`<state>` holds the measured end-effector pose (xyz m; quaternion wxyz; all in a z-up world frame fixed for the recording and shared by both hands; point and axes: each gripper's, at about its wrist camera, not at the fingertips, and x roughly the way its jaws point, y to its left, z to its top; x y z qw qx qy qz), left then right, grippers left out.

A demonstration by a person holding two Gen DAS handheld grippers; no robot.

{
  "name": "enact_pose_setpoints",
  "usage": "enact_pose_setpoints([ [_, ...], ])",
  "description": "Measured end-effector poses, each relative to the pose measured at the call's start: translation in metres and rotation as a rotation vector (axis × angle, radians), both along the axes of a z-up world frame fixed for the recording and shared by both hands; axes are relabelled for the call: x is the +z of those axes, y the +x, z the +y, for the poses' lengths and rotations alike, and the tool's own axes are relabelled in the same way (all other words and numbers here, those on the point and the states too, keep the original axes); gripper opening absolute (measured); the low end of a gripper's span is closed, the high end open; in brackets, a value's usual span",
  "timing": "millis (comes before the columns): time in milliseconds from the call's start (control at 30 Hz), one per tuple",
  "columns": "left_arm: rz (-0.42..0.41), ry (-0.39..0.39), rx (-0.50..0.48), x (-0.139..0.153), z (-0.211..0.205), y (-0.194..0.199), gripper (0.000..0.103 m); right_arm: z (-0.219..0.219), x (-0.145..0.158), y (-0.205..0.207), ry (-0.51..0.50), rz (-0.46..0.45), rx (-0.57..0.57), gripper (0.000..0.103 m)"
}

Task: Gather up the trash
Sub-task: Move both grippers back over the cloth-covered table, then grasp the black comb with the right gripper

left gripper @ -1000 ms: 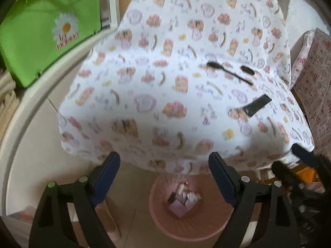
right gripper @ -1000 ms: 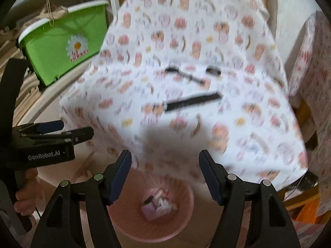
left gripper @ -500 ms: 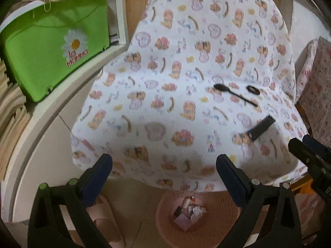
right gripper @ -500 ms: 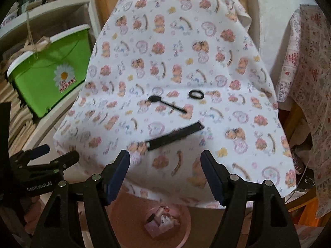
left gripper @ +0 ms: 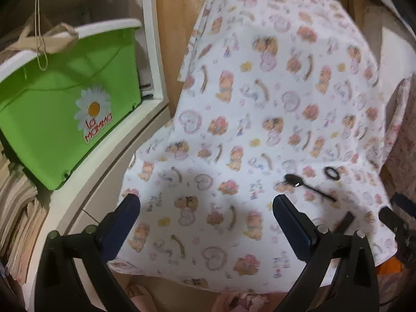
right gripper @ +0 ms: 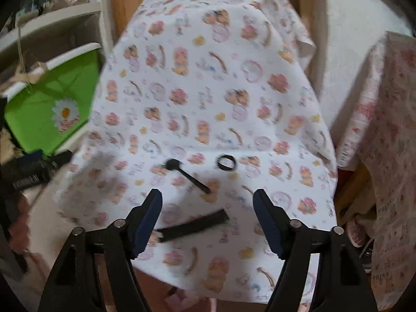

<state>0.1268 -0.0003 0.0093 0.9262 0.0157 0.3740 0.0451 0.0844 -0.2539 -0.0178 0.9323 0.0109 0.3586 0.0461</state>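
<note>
Three black pieces lie on the patterned tablecloth (right gripper: 208, 83): a plastic spoon (right gripper: 187, 174), a small ring (right gripper: 226, 162) and a flat strip (right gripper: 193, 225). In the left wrist view the spoon (left gripper: 306, 186) and ring (left gripper: 331, 173) lie to the right, and the strip (left gripper: 344, 222) is partly hidden behind the finger. My right gripper (right gripper: 208, 218) is open and empty just above the strip, which lies between its fingers. My left gripper (left gripper: 206, 223) is open and empty over the cloth's left front part. The pink bin (left gripper: 244, 301) barely shows under the table's front edge.
A green tub (left gripper: 65, 119) with a daisy logo sits on a white shelf (left gripper: 109, 171) left of the table. Stacked papers (left gripper: 18, 208) lie below it. A second cloth-covered piece of furniture (right gripper: 384, 156) stands at the right. The wall is behind the table.
Both grippers have risen from over the pink bin and moved forward over the table. The bin has dropped almost out of view. The right gripper now hovers at the black strip.
</note>
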Motion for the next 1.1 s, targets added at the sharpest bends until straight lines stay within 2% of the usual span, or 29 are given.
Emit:
enact_pose_setpoints([
  [67,0.064,-0.046,-0.002,-0.006,0.003,0.008,0.102,0.000,-0.019,0.002,0.022,0.069,-0.067,0.076],
  [133,0.115,-0.127,-0.043,-0.004,0.009,0.018,0.102,0.000,-0.034,0.011,0.125,0.166,-0.036,0.076],
  [233,0.093,-0.186,-0.030,0.007,0.022,0.020,0.102,0.002,-0.042,0.018,0.131,0.175,-0.070,0.076],
  [333,0.059,-0.137,0.032,0.012,0.032,0.022,0.102,0.005,-0.044,0.020,0.154,0.140,-0.097,0.076],
  [467,0.061,-0.098,0.096,0.008,0.043,0.029,0.102,0.025,-0.044,0.015,0.005,0.052,-0.134,0.076],
  [533,0.075,-0.111,0.115,0.005,0.049,0.032,0.102,0.035,-0.046,0.016,-0.010,0.054,-0.112,0.076],
  [600,0.094,-0.137,0.126,0.001,0.055,0.034,0.102,0.038,-0.051,0.018,-0.017,0.059,-0.140,0.076],
  [733,0.107,-0.185,0.126,-0.001,0.060,0.032,0.102,0.044,-0.062,0.022,-0.045,0.043,-0.168,0.076],
  [800,0.085,-0.207,0.104,0.002,0.059,0.028,0.102,0.048,-0.068,0.025,-0.056,0.049,-0.172,0.076],
  [900,0.051,-0.152,0.077,0.007,0.049,0.025,0.102,0.050,-0.074,0.027,-0.080,0.041,-0.184,0.076],
  [1000,0.056,-0.138,0.058,0.004,0.043,0.025,0.102,0.046,-0.081,0.030,-0.086,0.055,-0.215,0.075],
  [1067,0.064,-0.131,0.055,0.002,0.041,0.025,0.102,0.042,-0.081,0.028,-0.073,0.047,-0.225,0.066],
  [1100,0.066,-0.123,0.052,0.000,0.038,0.025,0.102,0.041,-0.081,0.028,-0.076,0.044,-0.227,0.054],
])
